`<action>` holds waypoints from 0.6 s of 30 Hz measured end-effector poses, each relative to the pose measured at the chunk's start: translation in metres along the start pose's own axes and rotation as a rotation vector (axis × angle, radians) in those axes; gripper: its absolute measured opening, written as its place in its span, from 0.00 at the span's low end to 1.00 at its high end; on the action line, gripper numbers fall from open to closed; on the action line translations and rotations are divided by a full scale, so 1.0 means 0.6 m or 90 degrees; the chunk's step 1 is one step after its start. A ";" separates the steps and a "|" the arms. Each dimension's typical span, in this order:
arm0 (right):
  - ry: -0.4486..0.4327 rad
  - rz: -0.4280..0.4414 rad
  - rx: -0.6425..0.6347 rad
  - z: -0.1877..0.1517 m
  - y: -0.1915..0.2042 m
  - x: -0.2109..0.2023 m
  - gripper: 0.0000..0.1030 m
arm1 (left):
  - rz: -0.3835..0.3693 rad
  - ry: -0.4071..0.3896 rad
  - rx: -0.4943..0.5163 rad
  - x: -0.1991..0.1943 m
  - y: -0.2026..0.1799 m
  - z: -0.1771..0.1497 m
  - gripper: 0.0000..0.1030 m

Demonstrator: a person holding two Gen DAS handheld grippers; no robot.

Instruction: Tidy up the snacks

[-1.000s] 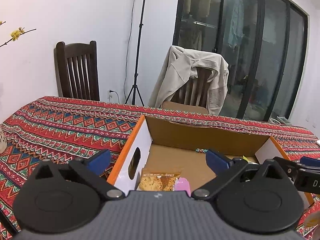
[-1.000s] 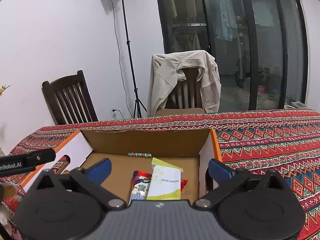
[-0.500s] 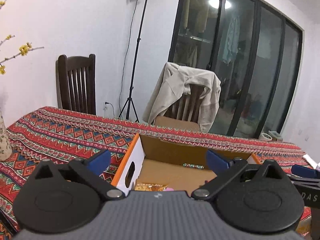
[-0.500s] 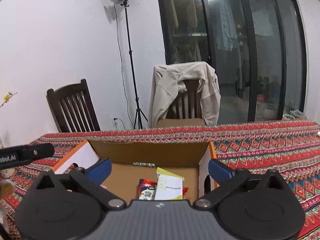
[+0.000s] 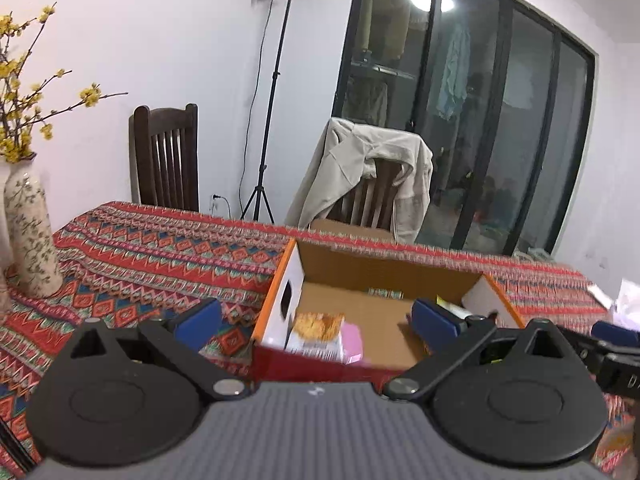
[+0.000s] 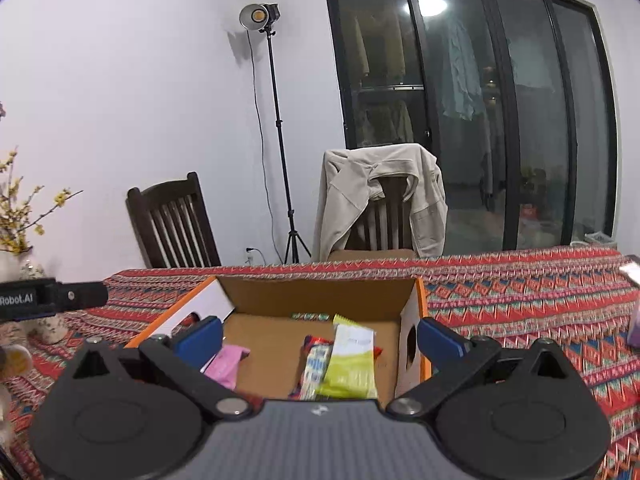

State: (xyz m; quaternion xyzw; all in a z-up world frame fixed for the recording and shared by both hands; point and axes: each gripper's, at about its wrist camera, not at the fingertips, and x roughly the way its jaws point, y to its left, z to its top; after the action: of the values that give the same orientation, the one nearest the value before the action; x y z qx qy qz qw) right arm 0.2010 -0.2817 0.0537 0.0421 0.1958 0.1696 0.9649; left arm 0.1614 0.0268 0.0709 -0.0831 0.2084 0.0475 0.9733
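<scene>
While both grippers hang over the near side of the box, neither one has anything in it. The left gripper (image 5: 316, 318) has its blue fingers spread wide apart, one tip over the tablecloth (image 5: 152, 256) just outside the box's left wall, the other over the box floor. Same story with the right gripper (image 6: 320, 338): jaws wide open, with the snacks showing in the gap between the tips.

So the snacks are all sitting inside the open cardboard box (image 6: 316, 294), which has orange edges and white end walls with a handle hole in each. On the left side there's a cracker pack (image 5: 318, 326) and right beside it, touching, a pink packet (image 5: 352, 340). On the right side a yellow-green and white packet (image 6: 352, 364) lies partly on top of a red and blue wrapper (image 6: 314, 364). Something small and patterned sits at the back wall, too blurry to tell what it is.

Further out: a vase (image 5: 32, 232) with yellow blossoms stands on the table's left end, well apart from the box. Behind the table are a dark wooden chair (image 6: 172, 224), a light stand (image 6: 276, 120) and a second chair with a beige jacket (image 6: 380, 196) draped over it.
</scene>
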 end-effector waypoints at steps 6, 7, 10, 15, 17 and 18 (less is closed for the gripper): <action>0.024 0.002 0.006 -0.043 0.002 -0.035 1.00 | -0.005 0.028 0.005 -0.029 0.025 -0.051 1.00; 0.031 0.010 0.011 -0.050 0.000 -0.041 1.00 | -0.003 0.034 0.004 -0.032 0.029 -0.060 1.00; 0.043 0.030 0.026 -0.070 -0.005 -0.058 1.00 | 0.009 0.048 0.004 -0.044 0.042 -0.086 1.00; 0.073 0.019 0.017 -0.110 -0.001 -0.085 1.00 | 0.012 0.070 0.002 -0.067 0.062 -0.124 1.00; 0.093 0.012 0.009 -0.129 0.003 -0.090 1.00 | 0.014 0.083 0.004 -0.071 0.066 -0.139 1.00; 0.105 0.013 0.005 -0.138 0.006 -0.092 1.00 | 0.016 0.090 0.007 -0.073 0.068 -0.145 1.00</action>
State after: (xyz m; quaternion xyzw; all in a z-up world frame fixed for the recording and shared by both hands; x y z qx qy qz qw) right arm 0.1194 -0.2961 -0.0021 0.0342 0.2748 0.1818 0.9435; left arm 0.0818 0.0482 0.0048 -0.0781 0.2783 0.0529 0.9558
